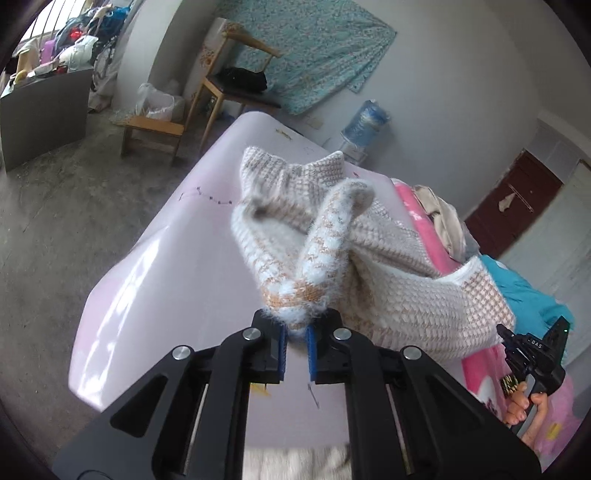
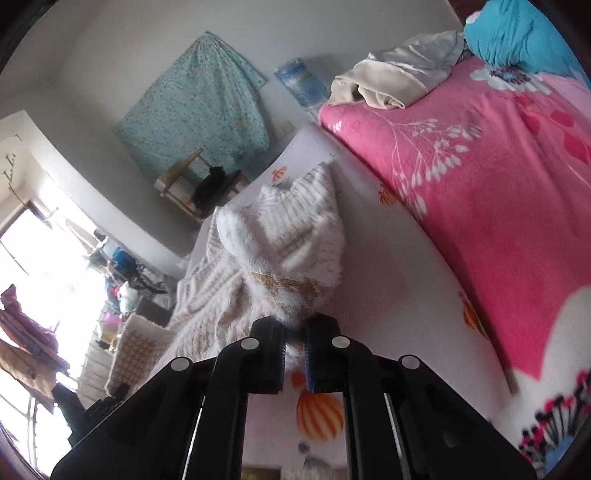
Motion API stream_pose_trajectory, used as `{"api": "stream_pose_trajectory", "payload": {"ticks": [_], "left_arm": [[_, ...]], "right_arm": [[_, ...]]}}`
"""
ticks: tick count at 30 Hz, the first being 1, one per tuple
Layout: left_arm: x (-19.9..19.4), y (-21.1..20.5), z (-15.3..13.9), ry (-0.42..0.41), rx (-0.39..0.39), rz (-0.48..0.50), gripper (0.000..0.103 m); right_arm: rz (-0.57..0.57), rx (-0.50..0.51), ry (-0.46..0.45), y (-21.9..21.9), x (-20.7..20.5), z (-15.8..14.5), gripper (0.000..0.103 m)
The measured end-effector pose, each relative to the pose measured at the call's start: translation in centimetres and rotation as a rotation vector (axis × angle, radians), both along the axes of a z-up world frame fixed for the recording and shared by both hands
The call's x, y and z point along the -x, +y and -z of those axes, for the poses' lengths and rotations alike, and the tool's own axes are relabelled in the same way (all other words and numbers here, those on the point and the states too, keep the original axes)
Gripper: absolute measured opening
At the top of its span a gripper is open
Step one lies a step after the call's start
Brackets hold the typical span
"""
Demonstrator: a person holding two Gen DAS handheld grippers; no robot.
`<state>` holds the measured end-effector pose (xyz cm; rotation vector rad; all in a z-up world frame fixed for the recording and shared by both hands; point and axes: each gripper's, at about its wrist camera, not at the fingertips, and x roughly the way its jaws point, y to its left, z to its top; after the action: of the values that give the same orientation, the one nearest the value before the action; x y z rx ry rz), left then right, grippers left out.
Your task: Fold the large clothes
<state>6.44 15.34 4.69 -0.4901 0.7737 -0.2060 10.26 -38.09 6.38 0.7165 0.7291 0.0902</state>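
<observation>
Two grippers are in my feeds, and each has fuzzy knit pinched between its blue pads. My left gripper [image 1: 294,334] is closed on a sleeve cuff [image 1: 295,301] of the one sweater [image 1: 388,258] I can count, a beige-and-white knit with a small check pattern. That sleeve rises from the pads and loops back toward the sweater's body. My right gripper [image 2: 294,345] is likewise clamped on a furry white-and-tan edge of the same sweater [image 2: 295,236]; I cannot tell which part of the garment that edge is.

The sweater lies on the pale bed sheet [image 1: 155,280], bunched rather than flat, its body running toward the far end of the bed. In the left wrist view a stretch of it spreads toward the bed's right side, reaching the one pink floral blanket [image 2: 480,206] that covers that side. From the left camera I also see the right gripper's black body [image 1: 535,354] with the hand [image 1: 524,402] holding it, low at the bed's right edge.

At the far corner of the blanket sits one crumpled cream-and-grey garment [image 2: 391,77], with one teal cloth [image 2: 517,33] just beside it. Past the bed's far end stand one wooden chair [image 1: 229,85], one low wooden stool [image 1: 155,129], one blue water jug [image 1: 365,122], and one teal patterned cloth [image 1: 314,48] hung on the wall.
</observation>
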Motion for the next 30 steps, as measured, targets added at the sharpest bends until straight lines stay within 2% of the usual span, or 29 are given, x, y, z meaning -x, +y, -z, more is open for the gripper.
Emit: {"api": "stream_pose_trajectory", "payload": {"ticks": [2, 4, 5, 6, 7, 8, 10, 12, 14, 16, 17, 18, 21, 25, 29, 30], "left_arm": [[0.7, 1.0, 0.5, 0.050, 0.036, -0.002, 0.008], [0.8, 2.0, 3.0, 0.141, 0.074, -0.003, 0.011], [0.7, 2.6, 4.7, 0.195, 0.094, -0.009, 0.016], [0.6, 2.9, 6.0, 0.238, 0.109, -0.015, 0.020], [0.4, 3.4, 7.0, 0.277, 0.117, -0.022, 0.022], [0.5, 4.3, 8.2, 0.321, 0.137, -0.043, 0.030], [0.9, 5.9, 8.3, 0.336, 0.149, -0.086, 0.036], [1.4, 7.6, 7.0, 0.288, 0.116, -0.141, 0.040], [1.6, 8.3, 5.2, 0.222, 0.044, -0.184, 0.042], [0.7, 7.6, 3.8, 0.163, 0.005, -0.148, 0.042], [-0.2, 6.3, 3.0, 0.129, -0.021, -0.095, 0.042], [-1.4, 5.2, 2.6, 0.105, -0.038, -0.049, 0.042], [-4.4, 0.1, 1.9, 0.073, -0.085, 0.117, 0.042], [-6.9, -5.6, 2.8, 0.119, -0.067, 0.299, 0.043], [-7.3, -8.2, 5.1, 0.193, -0.192, 0.320, 0.052], [-7.6, -8.9, 6.0, 0.219, -0.263, 0.310, 0.052]], "right_arm": [[-0.009, -0.037, 0.051, -0.3, 0.8, 1.1, 0.008], [-0.033, -0.096, 0.155, -0.9, 1.0, 4.2, 0.012], [-0.043, -0.109, 0.206, -1.0, 0.9, 5.5, 0.013], [-0.062, -0.092, 0.286, -1.2, 0.6, 7.4, 0.019], [-0.070, -0.070, 0.327, -1.3, 0.5, 8.0, 0.024], [-0.079, -0.053, 0.356, -1.4, 0.5, 8.5, 0.027], [-0.088, 0.006, 0.358, -2.0, 0.9, 7.7, 0.043], [-0.067, 0.104, 0.320, -2.9, 1.5, 5.5, 0.052], [-0.037, 0.198, 0.267, -3.5, 1.9, 3.3, 0.053], [-0.049, 0.299, 0.193, -2.8, 1.2, 1.5, 0.053], [-0.081, 0.322, 0.167, -2.1, 0.5, 1.0, 0.053], [-0.141, 0.339, 0.133, -0.6, -0.6, 0.7, 0.053], [-0.269, 0.334, 0.120, 2.9, -3.9, 1.4, 0.053], [-0.417, 0.284, 0.118, 7.0, -6.8, 2.6, 0.053], [-0.495, 0.297, 0.167, 9.8, -8.0, 4.2, 0.053], [-0.497, 0.314, 0.200, 10.3, -8.3, 5.0, 0.053]]}}
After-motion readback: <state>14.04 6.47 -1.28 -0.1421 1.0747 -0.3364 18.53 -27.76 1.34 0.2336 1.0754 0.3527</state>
